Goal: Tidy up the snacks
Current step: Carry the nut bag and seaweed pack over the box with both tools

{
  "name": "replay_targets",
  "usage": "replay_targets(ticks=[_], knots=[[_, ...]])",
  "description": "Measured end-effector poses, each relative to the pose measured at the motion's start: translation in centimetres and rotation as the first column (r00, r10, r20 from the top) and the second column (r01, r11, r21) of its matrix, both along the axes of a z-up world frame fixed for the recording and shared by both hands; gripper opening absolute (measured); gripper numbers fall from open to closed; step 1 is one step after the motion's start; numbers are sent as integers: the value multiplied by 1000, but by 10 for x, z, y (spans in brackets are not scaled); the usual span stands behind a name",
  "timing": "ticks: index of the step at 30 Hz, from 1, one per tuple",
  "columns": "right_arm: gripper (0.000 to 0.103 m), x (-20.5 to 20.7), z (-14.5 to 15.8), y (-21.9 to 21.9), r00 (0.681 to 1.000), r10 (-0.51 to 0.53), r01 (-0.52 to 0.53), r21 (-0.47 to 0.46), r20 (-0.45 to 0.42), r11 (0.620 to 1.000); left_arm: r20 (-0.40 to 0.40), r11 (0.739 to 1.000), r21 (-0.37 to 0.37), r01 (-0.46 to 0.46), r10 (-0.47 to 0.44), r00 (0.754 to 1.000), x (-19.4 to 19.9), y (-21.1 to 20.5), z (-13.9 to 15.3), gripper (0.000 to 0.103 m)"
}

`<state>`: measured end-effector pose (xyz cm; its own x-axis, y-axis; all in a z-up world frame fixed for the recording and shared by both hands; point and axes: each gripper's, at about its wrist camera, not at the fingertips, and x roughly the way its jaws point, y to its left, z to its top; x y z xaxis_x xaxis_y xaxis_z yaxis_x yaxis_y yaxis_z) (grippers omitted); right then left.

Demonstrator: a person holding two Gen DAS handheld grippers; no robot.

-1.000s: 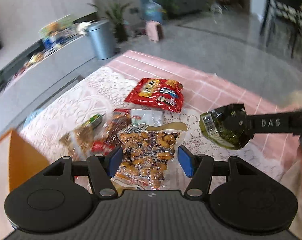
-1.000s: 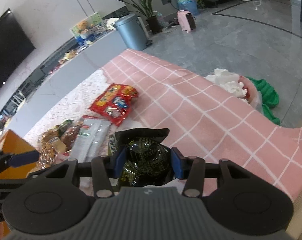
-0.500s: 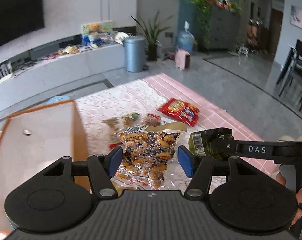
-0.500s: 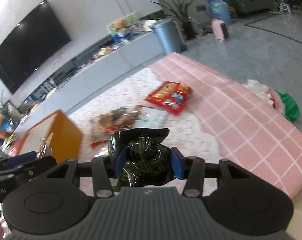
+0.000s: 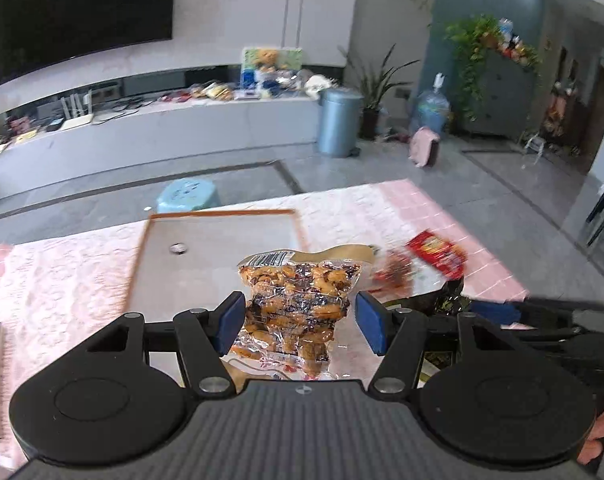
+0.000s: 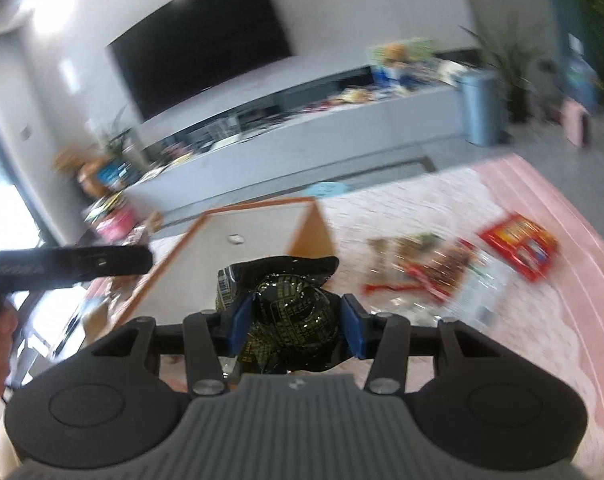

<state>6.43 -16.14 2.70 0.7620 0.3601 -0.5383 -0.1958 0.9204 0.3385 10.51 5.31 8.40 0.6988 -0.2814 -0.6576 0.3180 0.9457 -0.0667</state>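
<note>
My left gripper point(image 5: 298, 322) is shut on a clear bag of brown nuts point(image 5: 298, 300) and holds it above the orange-rimmed box point(image 5: 218, 256). My right gripper point(image 6: 296, 326) is shut on a dark green snack pack point(image 6: 290, 304), held in the air at the near right corner of the same box point(image 6: 238, 256). The right gripper also shows at the right edge of the left wrist view point(image 5: 501, 312). A red snack bag point(image 5: 435, 254) lies on the tablecloth to the right; it also shows in the right wrist view point(image 6: 517, 246).
Several loose snack packets point(image 6: 421, 268) lie on the white lace cloth between the box and the red bag. The pink checked tablecloth point(image 5: 453, 224) runs to the right edge. A blue stool point(image 5: 188, 196) stands on the floor behind the table.
Both grippers have swung left from the snack pile to the box, each carrying its bag. The box now fills the middle of both views.
</note>
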Motion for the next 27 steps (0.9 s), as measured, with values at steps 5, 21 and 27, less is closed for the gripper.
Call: replay_targets(ticks=[5,21,27], knots=[[46,23,8,54,990,143,-144,-126,-18,982,-76,997,80,-2,9,997,22,16,-17,69],[46,120,-30,140,833,479,-553,-463,-277,693,-340,984,150,92,-36,940,93,33,-88,18],[46,143,-48,158,775,525,-629,-518,-352,580,-392,990,126,63,-9,920,112,47,-109,18]])
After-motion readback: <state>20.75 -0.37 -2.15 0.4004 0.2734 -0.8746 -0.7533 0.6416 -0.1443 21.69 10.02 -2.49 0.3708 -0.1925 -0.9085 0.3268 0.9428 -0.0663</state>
